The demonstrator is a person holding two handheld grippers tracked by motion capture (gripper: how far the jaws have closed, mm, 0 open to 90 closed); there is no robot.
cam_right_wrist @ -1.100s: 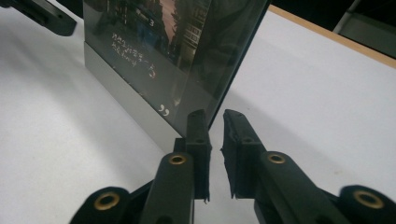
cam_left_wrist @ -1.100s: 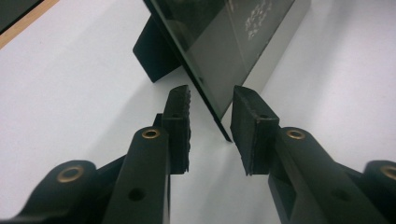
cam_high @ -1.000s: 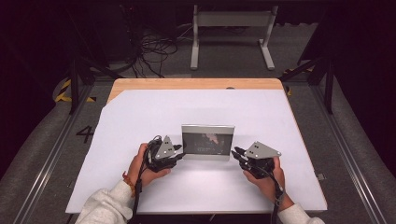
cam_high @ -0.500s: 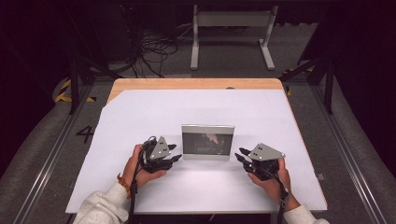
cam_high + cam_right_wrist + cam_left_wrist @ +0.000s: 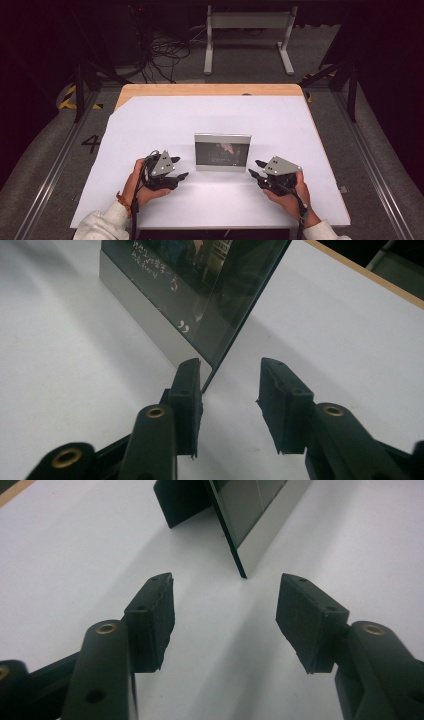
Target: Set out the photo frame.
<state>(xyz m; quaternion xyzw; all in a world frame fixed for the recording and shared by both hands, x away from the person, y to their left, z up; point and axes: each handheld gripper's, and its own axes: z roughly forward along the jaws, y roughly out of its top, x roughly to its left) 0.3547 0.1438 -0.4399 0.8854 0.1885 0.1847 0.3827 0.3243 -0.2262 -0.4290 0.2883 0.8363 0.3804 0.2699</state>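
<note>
Black jaws of the left gripper (image 5: 176,170) stand wide apart with bare table between them; it sits near the lower left corner of the picture frame (image 5: 222,152) without touching it. Compared with one second ago, it has drawn back toward the person and away from that frame edge. The right gripper (image 5: 256,169) is also spread, holding nothing, its jaw tips just short of the frame's lower right corner; it too has pulled back slightly and outward. The picture frame stands upright near the middle of the white table (image 5: 165,120), propped on its rear stand (image 5: 182,500), unchanged in position. Beyond it, the table's wooden edge (image 5: 210,89) is exposed.
</note>
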